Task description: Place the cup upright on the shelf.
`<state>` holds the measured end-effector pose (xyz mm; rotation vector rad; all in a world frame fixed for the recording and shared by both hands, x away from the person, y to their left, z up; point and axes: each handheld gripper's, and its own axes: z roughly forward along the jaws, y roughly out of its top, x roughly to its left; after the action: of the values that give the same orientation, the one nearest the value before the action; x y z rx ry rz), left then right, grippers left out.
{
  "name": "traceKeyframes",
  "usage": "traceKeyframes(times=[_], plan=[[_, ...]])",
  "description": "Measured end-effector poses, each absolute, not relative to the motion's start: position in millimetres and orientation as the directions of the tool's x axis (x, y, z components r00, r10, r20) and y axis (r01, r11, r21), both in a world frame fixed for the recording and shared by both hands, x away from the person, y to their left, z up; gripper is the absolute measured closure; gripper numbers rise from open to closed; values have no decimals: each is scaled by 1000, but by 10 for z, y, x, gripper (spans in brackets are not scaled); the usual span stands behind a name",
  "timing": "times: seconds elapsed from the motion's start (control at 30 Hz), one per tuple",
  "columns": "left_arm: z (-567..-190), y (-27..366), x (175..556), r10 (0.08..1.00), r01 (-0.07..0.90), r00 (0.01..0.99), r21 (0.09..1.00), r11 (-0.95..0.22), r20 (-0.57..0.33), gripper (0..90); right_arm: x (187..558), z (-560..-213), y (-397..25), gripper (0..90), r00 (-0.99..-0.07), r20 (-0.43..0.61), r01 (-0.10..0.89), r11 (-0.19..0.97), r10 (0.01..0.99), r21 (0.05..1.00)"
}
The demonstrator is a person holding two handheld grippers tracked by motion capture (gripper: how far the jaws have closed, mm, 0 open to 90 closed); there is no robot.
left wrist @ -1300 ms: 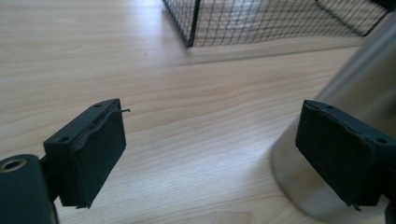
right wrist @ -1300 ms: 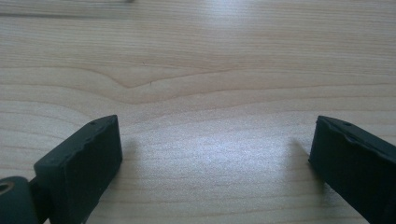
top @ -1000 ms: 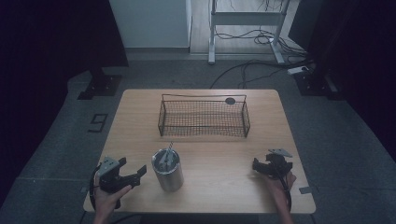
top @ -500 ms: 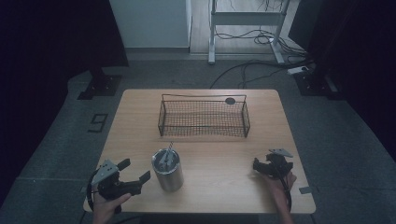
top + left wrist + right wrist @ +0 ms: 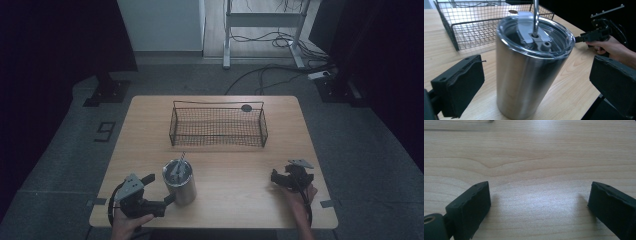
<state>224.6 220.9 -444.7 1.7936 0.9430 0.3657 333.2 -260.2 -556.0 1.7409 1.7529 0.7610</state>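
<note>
Tumbler (image 5: pixel 529 75) between wide-apart left claw (image 5: pixel 536 82) jaws, straw top cut off; right claw (image 5: pixel 539 207) agape over table (image 5: pixel 536 157).

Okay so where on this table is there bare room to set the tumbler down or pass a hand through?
Bare wood runs between the steel tumbler and the right gripper, in front of the wire basket. The strips beside the basket's two ends are also free. It is crowded at the near left, where the left gripper brackets the tumbler.
</note>
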Motion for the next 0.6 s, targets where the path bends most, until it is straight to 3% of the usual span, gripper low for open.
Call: traceKeyframes(times=[0.6], plan=[[-4635, 1914, 2356, 781, 435, 612, 878, -200, -126, 0, 3332, -5560, -2602, 41, -11, 8, 689, 2, 1000, 725]])
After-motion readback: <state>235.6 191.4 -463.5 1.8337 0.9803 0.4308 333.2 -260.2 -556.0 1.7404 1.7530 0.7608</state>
